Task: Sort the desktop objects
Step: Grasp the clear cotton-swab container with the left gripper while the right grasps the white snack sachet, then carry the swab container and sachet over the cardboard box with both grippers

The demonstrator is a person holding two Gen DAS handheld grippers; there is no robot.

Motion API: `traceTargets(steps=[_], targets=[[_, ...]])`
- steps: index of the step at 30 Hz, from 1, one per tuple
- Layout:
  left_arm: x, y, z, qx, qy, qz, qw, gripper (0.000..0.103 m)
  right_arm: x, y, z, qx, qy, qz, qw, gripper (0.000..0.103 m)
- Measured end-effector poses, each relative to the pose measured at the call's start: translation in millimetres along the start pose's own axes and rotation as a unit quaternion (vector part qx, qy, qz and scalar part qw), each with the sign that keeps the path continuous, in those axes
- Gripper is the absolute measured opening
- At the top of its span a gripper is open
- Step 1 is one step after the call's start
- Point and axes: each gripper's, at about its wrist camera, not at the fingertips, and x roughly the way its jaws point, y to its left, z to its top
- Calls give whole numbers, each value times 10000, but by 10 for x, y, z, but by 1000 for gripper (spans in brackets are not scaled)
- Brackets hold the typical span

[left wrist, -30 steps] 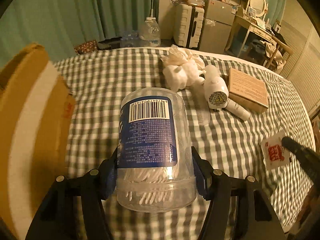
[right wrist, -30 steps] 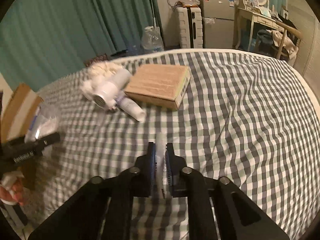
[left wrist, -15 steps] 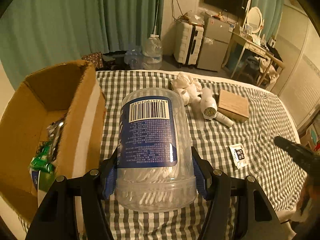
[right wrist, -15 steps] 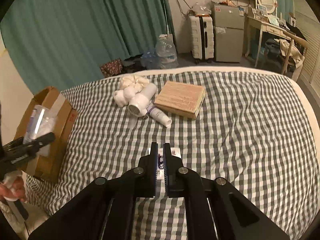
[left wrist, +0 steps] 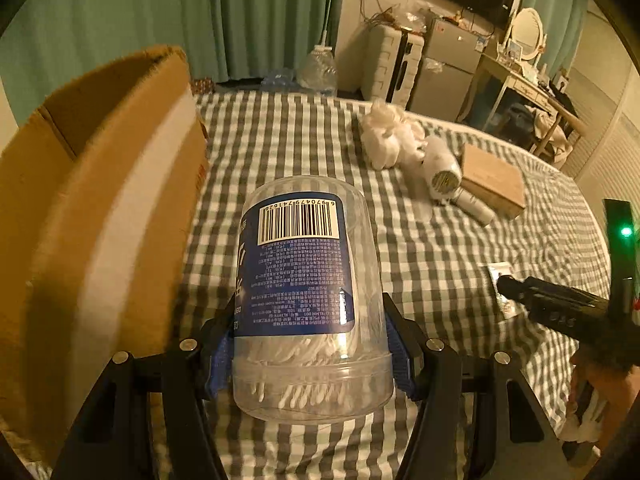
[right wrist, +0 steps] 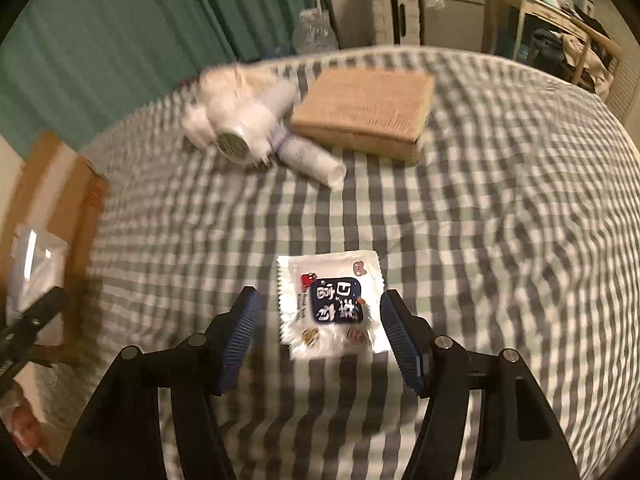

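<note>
Two grippers, both angled steeply down over checked bedding point(right wrist: 500, 200). Left gripper point(left wrist: 310, 354) clamped on a clear cotton-swab tub point(left wrist: 308, 304), blue pads pressed against its sides near the lid, barcode label facing up, tub held off the cloth just beside the open cardboard box point(left wrist: 100, 200). Right gripper point(right wrist: 320, 328) with jaws just opened, now standing wide; a white snack sachet point(right wrist: 330, 304) lying flat on the cloth between the pads, touched by neither as far as visible. Farther back on the cloth: white fluffy bundle point(right wrist: 216, 92), white hair dryer point(right wrist: 252, 128) and a small white tube point(right wrist: 312, 160) touching one another, flat brown box point(right wrist: 368, 112) just beside them. Room dim and warm-lit, teal curtains point(left wrist: 160, 20) behind, white suitcase point(left wrist: 390, 64), water jug point(left wrist: 318, 68), dressing table with round mirror point(left wrist: 526, 34) at far right. Right-wrist view blurred.
</note>
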Motion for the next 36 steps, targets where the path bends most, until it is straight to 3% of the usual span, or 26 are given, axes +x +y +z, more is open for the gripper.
traceTargets(steps=[3,7,9,14,22,27,36], targets=[[223,-44,-45,17,207,1,9998,65,238,-19,11,-56,163,-200,9997,63],[474,-111,-73,90,426,12,9991,65,274,-60,44,-137,75,-120,9998,59],[545,-129,-80,68,478,-8,9988,65,240,-147,46,38,8,-30,10000,45],[535,-174,-113,98,463,-54,9989,65,171,-377,39,612,-75,400,9973,37],[126,-138,-31,84,136,-150,9998,65,-353,-179,-11,304,-592,459,9967,35],[-332,-64,95,1,-280,-313,9991,65,-863,46,-23,200,-911,798,9924,35],[-1293,317,308,-19,-1042,-391,9938,65,-1659,943,-1,-472,-1423,1268,9805,35]])
